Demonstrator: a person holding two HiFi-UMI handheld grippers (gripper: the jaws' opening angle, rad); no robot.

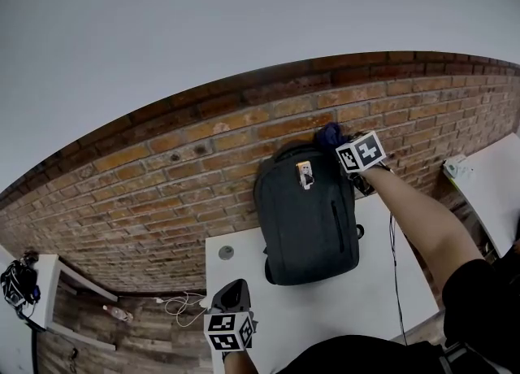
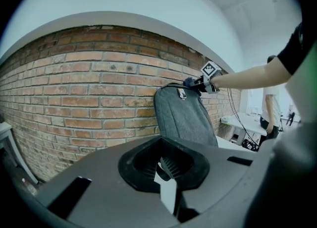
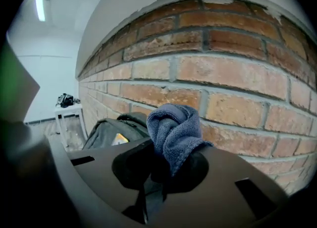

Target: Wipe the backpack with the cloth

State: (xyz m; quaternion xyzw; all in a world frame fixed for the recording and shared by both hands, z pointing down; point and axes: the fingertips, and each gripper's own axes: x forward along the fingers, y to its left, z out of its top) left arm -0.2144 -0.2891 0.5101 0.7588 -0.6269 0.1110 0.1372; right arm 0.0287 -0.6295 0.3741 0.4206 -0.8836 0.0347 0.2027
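Head view: backpack (image 1: pixel 309 218) upright, handle up; right tongs (image 3: pixel 166 167) clamp cloth (image 1: pixel 329 134).

Inspection of the rig: the left gripper (image 2: pixel 166 172) has a dark grey moulded housing and ribbed black jaw pads. Its marker cube (image 1: pixel 228 332) is white with black square markers. The right gripper (image 1: pixel 331 138) is of the same build, with an identical cube (image 1: pixel 361 153). Right of that cube, the person wears a black short sleeve (image 1: pixel 479 287).
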